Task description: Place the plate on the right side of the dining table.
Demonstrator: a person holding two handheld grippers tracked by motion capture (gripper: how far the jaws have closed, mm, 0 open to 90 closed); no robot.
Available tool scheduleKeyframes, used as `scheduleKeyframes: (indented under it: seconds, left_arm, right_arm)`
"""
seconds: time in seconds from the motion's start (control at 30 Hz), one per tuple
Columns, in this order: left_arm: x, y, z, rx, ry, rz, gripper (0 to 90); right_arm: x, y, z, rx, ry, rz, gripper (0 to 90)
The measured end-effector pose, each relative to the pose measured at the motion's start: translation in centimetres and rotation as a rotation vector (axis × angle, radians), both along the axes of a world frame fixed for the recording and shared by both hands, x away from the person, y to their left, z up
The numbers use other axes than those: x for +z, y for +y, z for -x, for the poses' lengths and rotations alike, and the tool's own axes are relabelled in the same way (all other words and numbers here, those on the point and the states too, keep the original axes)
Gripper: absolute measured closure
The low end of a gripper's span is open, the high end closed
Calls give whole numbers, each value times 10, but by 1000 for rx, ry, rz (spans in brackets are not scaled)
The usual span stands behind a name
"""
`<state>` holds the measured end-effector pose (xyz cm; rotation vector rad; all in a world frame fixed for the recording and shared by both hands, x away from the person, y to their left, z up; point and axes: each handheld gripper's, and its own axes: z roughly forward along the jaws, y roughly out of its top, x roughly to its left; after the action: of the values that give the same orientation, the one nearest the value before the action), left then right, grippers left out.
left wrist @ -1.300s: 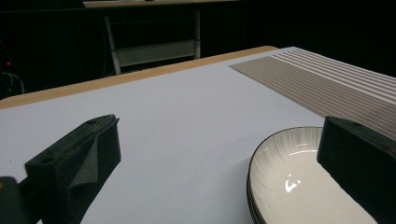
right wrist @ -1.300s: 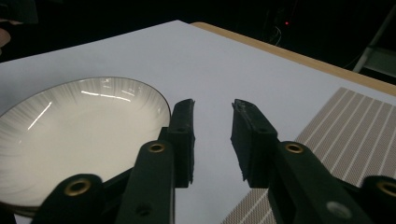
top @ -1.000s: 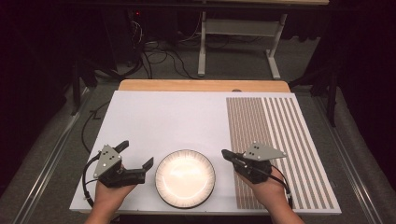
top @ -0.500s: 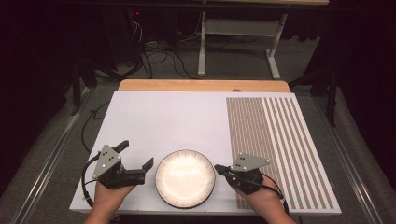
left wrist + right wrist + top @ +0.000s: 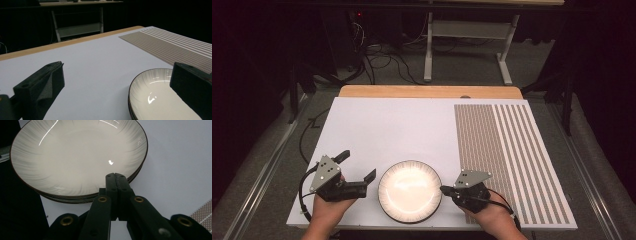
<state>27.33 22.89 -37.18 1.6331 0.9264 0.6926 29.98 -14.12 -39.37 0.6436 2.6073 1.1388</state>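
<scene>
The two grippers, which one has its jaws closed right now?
The right gripper: its jaws are pressed together at the rim of the plates. The left gripper has its jaws spread wide apart.

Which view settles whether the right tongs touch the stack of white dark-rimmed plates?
Cannot tell. In the right gripper view the shut right tongs overlap the stack of white dark-rimmed plates at its rim, hiding any contact or gap.

A stack of shallow white ribbed plates with dark rims (image 5: 409, 190) lies flat between both grippers' jaws.
</scene>
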Motion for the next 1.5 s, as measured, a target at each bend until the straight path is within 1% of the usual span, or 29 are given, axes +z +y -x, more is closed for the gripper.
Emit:
scheduleKeyframes:
  seconds: [0.1,0.2,0.23,0.4,0.6,0.73,0.8,0.83,0.93,1.07,1.3,1.5]
  left_arm:
    - [0,0,0,6,-1,9,2]
    - [1,1,1,7,-5,8,2]
    - [1,1,1,7,-6,7,2]
    - [0,-1,1,2,-5,1,2]
    - [0,-2,1,2,-6,6,2]
    - [1,-2,1,-1,-8,4,2]
    - [0,-2,1,-1,-6,1,2]
    - [0,-2,0,-1,-6,2,2]
    - [0,-2,0,0,-8,-1,2]
    - [0,-1,0,1,-6,0,2]
    - [1,-1,0,0,-5,5,2]
    - [2,0,1,3,-7,10,2]
  right_arm:
    - [0,0,1,6,0,4,900]
    - [0,0,1,12,-4,7,900]
    - [0,1,2,11,-3,16,900]
    - [0,1,3,13,-2,14,900]
    - [0,2,3,12,0,12,900]
    - [1,3,3,14,7,22,900]
    - [0,3,2,22,1,20,900]
    - [0,5,3,20,3,16,900]
    - [0,6,2,25,1,29,900]
    - [0,7,1,25,1,31,900]
    - [-1,10,0,26,6,27,900]
    - [-2,18,3,40,1,34,900]
